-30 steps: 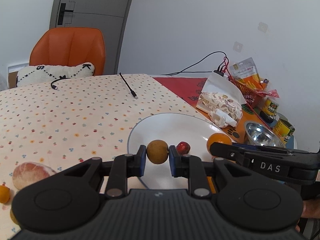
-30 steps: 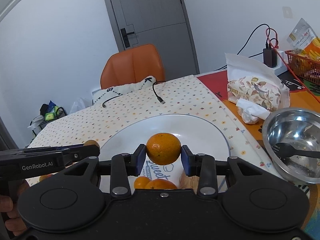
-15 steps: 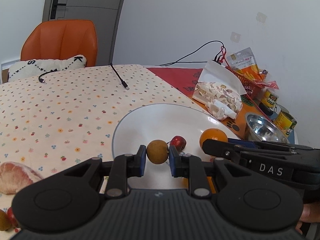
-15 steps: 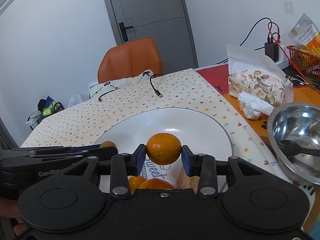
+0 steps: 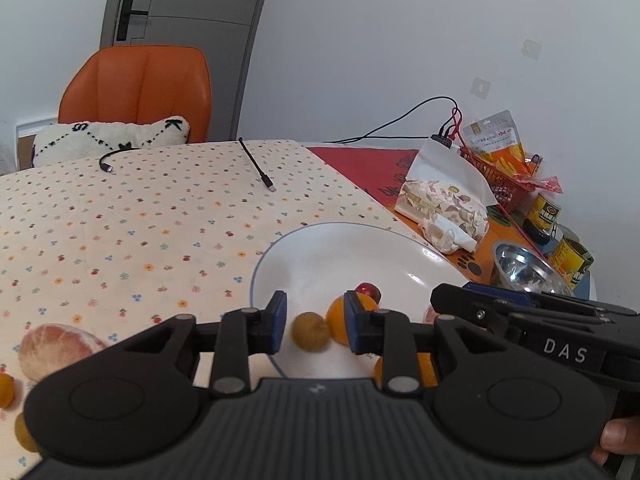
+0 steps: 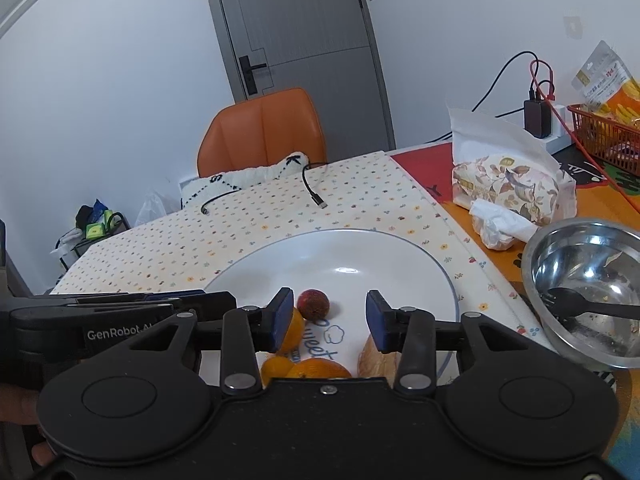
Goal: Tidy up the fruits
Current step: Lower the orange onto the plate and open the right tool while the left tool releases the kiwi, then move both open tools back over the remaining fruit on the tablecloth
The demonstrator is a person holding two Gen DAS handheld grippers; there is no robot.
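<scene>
Right wrist view: white plate (image 6: 400, 252) with oranges (image 6: 316, 368) and small red fruit (image 6: 314, 304).

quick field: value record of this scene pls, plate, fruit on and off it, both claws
plate: white plate, blue rim, on the dotted tablecloth
on plate: red fruit, small brown fruit, oranges
off plate: peeled pomelo on the cloth, left of the plate
left claw: jaws just opened, brown fruit between them, pads clear of it
right claw: jaws just opened, nothing gripped
beside plate: steel bowl holding a black spoon
</scene>
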